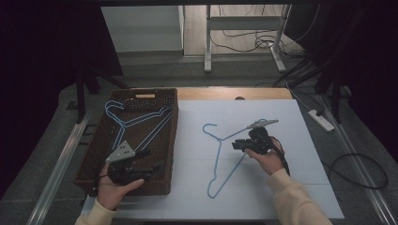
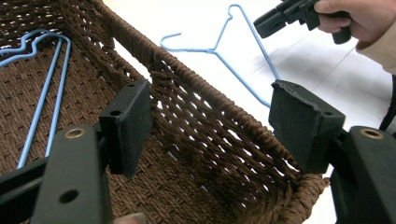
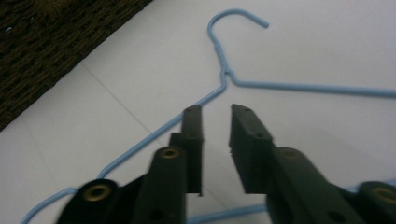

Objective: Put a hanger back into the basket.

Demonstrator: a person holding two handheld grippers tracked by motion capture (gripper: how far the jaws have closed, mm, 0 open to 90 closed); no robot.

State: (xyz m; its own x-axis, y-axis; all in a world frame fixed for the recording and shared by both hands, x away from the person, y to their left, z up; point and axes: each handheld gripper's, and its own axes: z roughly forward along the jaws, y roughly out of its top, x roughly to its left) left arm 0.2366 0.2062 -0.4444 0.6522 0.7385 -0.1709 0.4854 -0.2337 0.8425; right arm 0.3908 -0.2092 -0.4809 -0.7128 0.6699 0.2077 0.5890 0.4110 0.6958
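A blue wire hanger (image 1: 218,157) lies flat on the white table sheet (image 1: 291,154), hook toward the basket; its neck (image 3: 225,72) is just ahead of my right gripper (image 3: 216,114). That gripper (image 1: 236,145) hovers low over the hanger's shoulder, jaws a little apart with nothing between them. Two more blue hangers (image 1: 136,119) lie in the brown wicker basket (image 1: 174,136) at the left. My left gripper (image 1: 152,159) hangs wide open over the basket's near right corner. In the left gripper view (image 2: 212,100) the basket wall (image 2: 205,93) runs between its jaws, untouched.
The basket takes up the table's left side. Beyond the table's far edge stand white frame legs (image 1: 207,42) and loose cables. A power strip (image 1: 321,119) and a looped cable lie on the floor at the right.
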